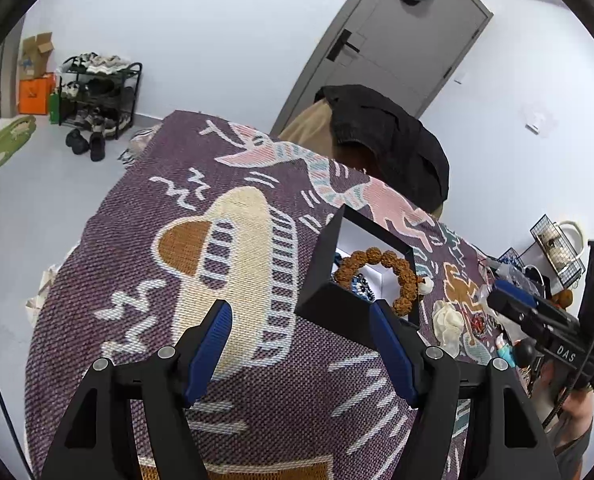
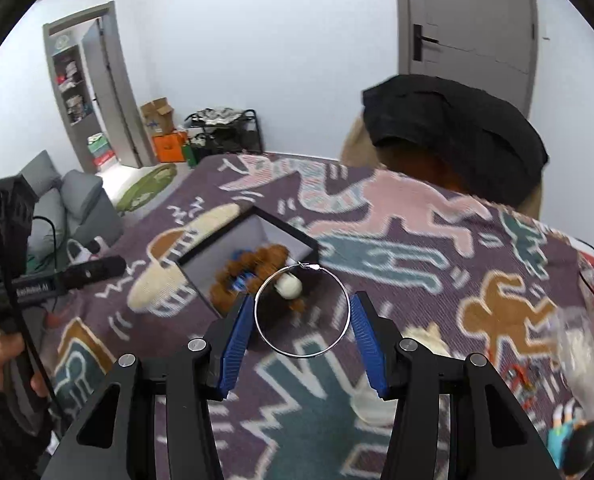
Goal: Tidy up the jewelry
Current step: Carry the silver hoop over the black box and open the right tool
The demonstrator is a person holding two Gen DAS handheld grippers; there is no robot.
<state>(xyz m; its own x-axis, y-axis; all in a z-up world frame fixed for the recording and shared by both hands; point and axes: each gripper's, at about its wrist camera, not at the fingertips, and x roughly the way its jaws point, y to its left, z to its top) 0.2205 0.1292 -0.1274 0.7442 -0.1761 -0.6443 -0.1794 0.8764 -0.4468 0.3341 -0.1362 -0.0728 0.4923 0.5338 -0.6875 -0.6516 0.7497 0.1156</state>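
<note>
An open black box point(image 1: 321, 256) point(image 2: 217, 246) with a white lining sits on the patterned cloth. A brown bead bracelet point(image 1: 405, 276) point(image 2: 257, 264) with a white bead point(image 2: 289, 286) hangs over the box's near rim, and blue beads point(image 1: 361, 286) lie inside. A thin silver hoop point(image 2: 301, 356) is pinched across its width between the blue pads of my right gripper point(image 2: 301, 300); it is raised above the cloth, just in front of the box. My left gripper point(image 1: 299, 312) hovers open by the box's near corner with nothing between its fingers.
The purple patterned cloth point(image 1: 177, 240) covers the table. At the right lie a white shell-like piece point(image 1: 449, 324), a small figurine point(image 1: 505, 348) and a clear bag point(image 2: 585, 344). A chair draped with a black garment point(image 1: 389, 148) stands behind the table's far edge.
</note>
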